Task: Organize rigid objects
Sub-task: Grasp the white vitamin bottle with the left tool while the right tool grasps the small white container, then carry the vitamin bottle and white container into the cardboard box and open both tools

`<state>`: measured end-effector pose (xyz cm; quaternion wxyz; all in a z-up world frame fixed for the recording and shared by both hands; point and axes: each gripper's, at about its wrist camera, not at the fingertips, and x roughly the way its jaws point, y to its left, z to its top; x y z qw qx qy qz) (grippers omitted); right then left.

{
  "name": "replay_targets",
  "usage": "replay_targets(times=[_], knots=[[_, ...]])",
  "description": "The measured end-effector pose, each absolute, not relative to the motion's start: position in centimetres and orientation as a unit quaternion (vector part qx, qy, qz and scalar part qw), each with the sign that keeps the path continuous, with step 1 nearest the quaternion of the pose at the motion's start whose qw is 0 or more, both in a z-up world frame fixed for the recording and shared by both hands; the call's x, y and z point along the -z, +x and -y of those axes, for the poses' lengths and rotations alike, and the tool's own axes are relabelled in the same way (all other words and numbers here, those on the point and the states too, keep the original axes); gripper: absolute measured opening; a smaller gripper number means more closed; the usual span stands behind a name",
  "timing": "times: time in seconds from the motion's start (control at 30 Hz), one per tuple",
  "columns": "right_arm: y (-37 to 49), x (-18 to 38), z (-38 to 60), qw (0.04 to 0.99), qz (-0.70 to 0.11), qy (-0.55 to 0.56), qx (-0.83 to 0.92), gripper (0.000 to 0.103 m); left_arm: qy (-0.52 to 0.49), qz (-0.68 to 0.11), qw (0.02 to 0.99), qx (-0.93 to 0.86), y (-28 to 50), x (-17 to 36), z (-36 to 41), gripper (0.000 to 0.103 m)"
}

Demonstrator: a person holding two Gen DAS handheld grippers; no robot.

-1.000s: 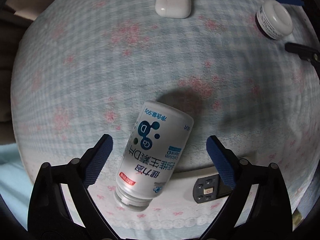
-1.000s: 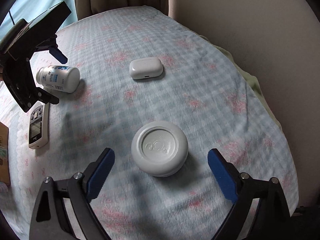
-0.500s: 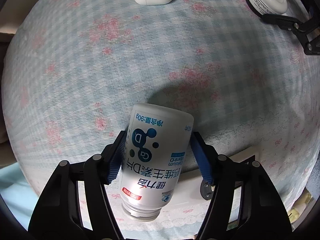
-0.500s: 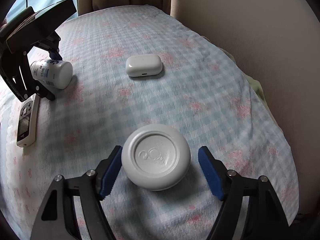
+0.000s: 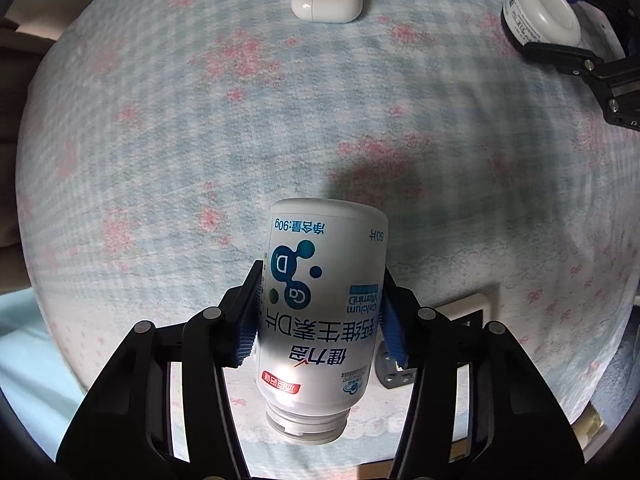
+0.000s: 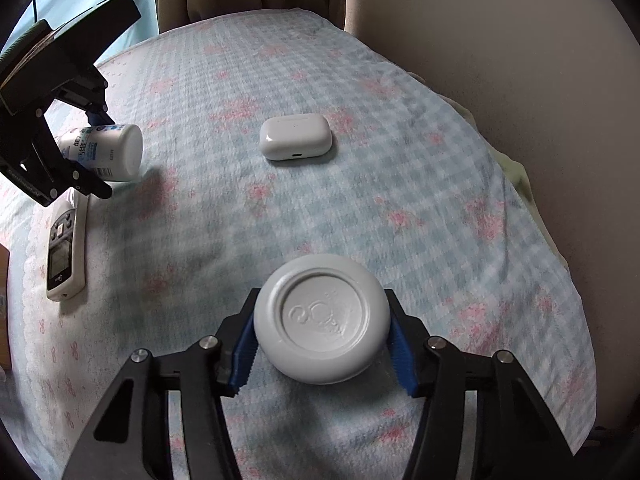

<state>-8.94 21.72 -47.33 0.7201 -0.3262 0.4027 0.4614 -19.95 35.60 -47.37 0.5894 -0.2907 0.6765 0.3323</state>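
My left hand-held gripper is pinching the calcium supplement bottle across its body, blue pads on either side of the label, base pointing away and neck toward the camera. I hold it by the wide middle because the smooth plastic would likely slip nearer the neck. It sits low in the centre of the left wrist view, its shadow falling on the checked floral cloth beyond it.

My right hand-held gripper is pressed against the sides of the round white jar, lid up, low in the centre of its frame; whether it is off the cloth I cannot tell.

The white earbud case lies near the middle of the right view, and a remote control at the left edge.
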Motion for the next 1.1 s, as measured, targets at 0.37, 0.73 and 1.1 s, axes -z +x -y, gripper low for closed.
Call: replay_targets(times=[0.37, 0.73, 1.1], knots=[[-8.8, 42.5, -21.6, 0.716, -0.386, -0.325, -0.482, 0.052, -0.366, -0.597, 0.58, -0.415, -21.8, 41.1, -33.1, 0.048], [-11.9, 34.9, -21.7, 0.705, -0.358, -0.322, -0.521, 0.052, -0.432, -0.471, 0.54, -0.548, -23.5, 31.8, -24.3, 0.048], [-21.1, 27.7, -22.5, 0.663, -0.336, -0.32, -0.588, 0.052, -0.451, -0.398, 0.502, -0.622, -25.5, 26.7, -11.7, 0.048]])
